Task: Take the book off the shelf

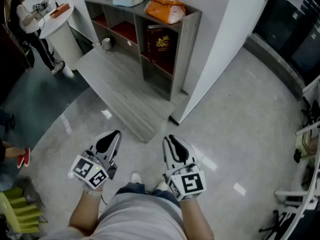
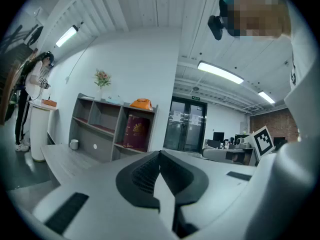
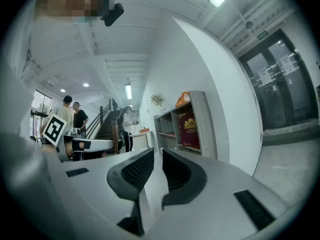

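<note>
Maroon gold-crested book [image 1: 161,44] stands shelved; left gripper [image 1: 116,133] closed, right gripper [image 1: 170,137] slightly apart.

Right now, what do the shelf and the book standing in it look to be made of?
Shelf: grey board with printed-looking wood grain, matte; probably laminate, since the grain runs evenly along its side panel. Book: dark red cover with a gold emblem, faint sheen; leatherette or coated card, cannot tell which.

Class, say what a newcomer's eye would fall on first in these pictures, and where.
A dark red book stands upright at the right of the grey shelf, beneath an orange bag on top. Nearer, the left gripper and right gripper are held side by side over the floor, both empty.
</note>
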Motion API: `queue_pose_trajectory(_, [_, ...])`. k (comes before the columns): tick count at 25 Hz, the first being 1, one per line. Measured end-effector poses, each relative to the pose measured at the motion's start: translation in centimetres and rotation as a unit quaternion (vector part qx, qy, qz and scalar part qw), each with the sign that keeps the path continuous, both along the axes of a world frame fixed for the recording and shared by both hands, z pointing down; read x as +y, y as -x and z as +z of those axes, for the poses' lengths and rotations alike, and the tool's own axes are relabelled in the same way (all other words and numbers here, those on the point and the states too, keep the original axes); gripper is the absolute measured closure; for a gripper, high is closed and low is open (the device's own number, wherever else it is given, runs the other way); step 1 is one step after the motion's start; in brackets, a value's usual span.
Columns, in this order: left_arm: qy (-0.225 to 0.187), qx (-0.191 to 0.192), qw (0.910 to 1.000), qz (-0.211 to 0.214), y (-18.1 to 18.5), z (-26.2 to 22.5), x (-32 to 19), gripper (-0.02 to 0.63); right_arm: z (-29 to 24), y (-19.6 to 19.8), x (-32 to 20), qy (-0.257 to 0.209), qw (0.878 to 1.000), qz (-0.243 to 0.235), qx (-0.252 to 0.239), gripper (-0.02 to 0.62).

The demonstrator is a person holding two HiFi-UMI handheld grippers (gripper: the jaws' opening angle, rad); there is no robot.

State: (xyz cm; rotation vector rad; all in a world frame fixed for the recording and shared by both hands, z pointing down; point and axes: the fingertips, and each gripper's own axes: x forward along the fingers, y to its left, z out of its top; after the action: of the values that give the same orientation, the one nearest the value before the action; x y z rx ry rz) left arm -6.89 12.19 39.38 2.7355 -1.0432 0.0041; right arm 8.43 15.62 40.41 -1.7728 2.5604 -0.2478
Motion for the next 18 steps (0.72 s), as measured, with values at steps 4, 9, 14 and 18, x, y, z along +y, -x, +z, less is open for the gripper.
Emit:
queue_pose_trajectory(4, [0.002,0.009,0.9998,0.017,1.5,-0.1,-0.2,0.591,-0.1,1.6,-0.3,0.000,1.000,0.009,0.003,0.532])
queue_pose_trajectory(9, [0.007,0.016,0.9994,0.031,3.6,0.1,-1.1,0.591,-0.4,4.2,-1.1,0.000,1.000,0.017,0.007,0.532])
queue_pose_trajectory(14, [0.007,0.018,0.9986,0.049,5.9,0.3,-2.5,0.591,-0.6,6.3,-2.2,-0.004,0.999,0.035,-0.001,0.532])
queue_pose_trajectory(18, [0.014,0.020,0.9978,0.062,8.7,0.9,-4.0,0.591,0.1,8.0,-3.5,0.002,0.998,0.056,0.001,0.531])
